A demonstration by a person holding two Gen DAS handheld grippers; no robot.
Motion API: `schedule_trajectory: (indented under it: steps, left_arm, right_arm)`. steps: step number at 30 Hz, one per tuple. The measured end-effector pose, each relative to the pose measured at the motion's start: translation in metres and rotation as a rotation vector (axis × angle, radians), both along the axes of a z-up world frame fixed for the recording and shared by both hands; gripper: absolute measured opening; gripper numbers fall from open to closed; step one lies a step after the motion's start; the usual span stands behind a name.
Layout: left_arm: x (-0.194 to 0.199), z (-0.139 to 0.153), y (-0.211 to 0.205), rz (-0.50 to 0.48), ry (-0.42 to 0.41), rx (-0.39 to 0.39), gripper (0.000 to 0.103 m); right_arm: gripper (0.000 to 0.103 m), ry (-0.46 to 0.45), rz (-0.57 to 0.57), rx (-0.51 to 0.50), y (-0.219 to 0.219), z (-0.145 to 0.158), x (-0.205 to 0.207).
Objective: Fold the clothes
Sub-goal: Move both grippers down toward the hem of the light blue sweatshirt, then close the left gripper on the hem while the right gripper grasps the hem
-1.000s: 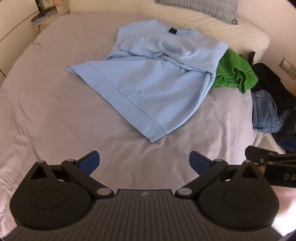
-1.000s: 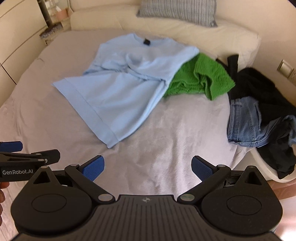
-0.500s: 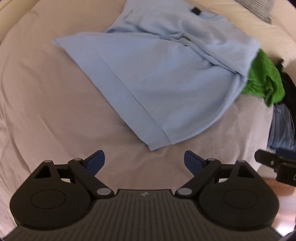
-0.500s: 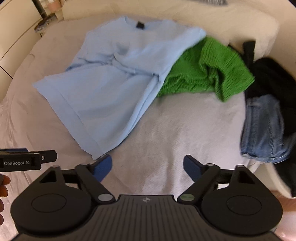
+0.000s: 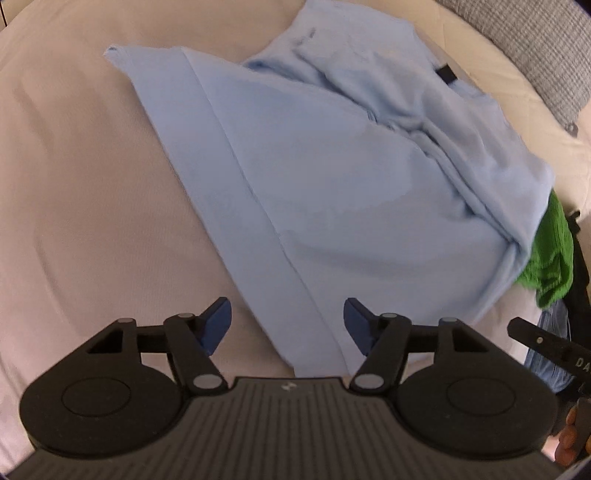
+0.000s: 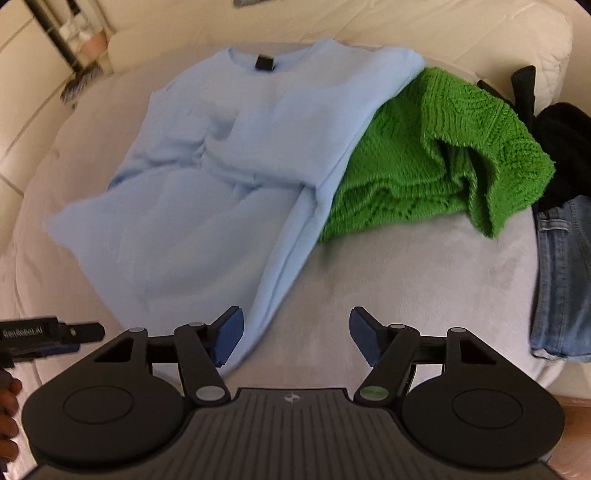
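A light blue shirt (image 5: pixel 351 177) (image 6: pixel 229 177) lies rumpled on the bed, neck label away from me, hem band towards me. In the left wrist view my left gripper (image 5: pixel 287 325) hovers over the near hem corner; its jaws are closing, and the hem lies below the gap with the pads off it. My right gripper (image 6: pixel 296 334) stands at the shirt's near right edge, jaws closing; the left pad is beside the cloth, and bare sheet shows in the gap. Each gripper shows at the edge of the other's view.
A green knit garment (image 6: pixel 443 158) lies partly under the shirt's right side. Black clothes (image 6: pixel 565 147) and blue jeans (image 6: pixel 561 273) are heaped at the bed's right edge. A cream pillow (image 6: pixel 461 29) and a grey cushion (image 5: pixel 535 48) sit at the head. The sheet (image 5: pixel 92 221) spreads to the left.
Both grippers have come down and forward to the shirt's near edge, which now fills the views. Both pairs of jaws have narrowed.
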State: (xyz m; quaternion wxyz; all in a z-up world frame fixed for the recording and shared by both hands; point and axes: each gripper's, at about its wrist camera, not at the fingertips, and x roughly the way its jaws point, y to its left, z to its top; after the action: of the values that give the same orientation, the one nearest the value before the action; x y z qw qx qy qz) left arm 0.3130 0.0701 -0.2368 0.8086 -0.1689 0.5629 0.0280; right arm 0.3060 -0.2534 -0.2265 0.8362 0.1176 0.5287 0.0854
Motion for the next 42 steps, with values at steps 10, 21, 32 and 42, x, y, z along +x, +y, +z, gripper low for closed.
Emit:
schedule_trajectory:
  steps: [10,21,32,42]
  left_arm:
    - [0.044,-0.025,0.044,0.118,-0.07,-0.045,0.073]
    - [0.082,-0.042,0.113,0.325,-0.218,-0.093,0.077]
    - [0.113,-0.038,0.105,0.306,-0.256,-0.086,0.042]
    - [0.111,-0.024,0.087,0.273,-0.224,-0.068,0.016]
  right_arm:
    - [0.047,-0.037,-0.081,0.039,-0.013,-0.021,0.042]
    - [0.04,-0.015,-0.144,0.173,-0.019,-0.051,0.067]
    - [0.012,-0.118,-0.095,0.198,-0.02,-0.031,0.057]
    - [0.011,-0.072,-0.102,0.212,-0.016,-0.024,0.077]
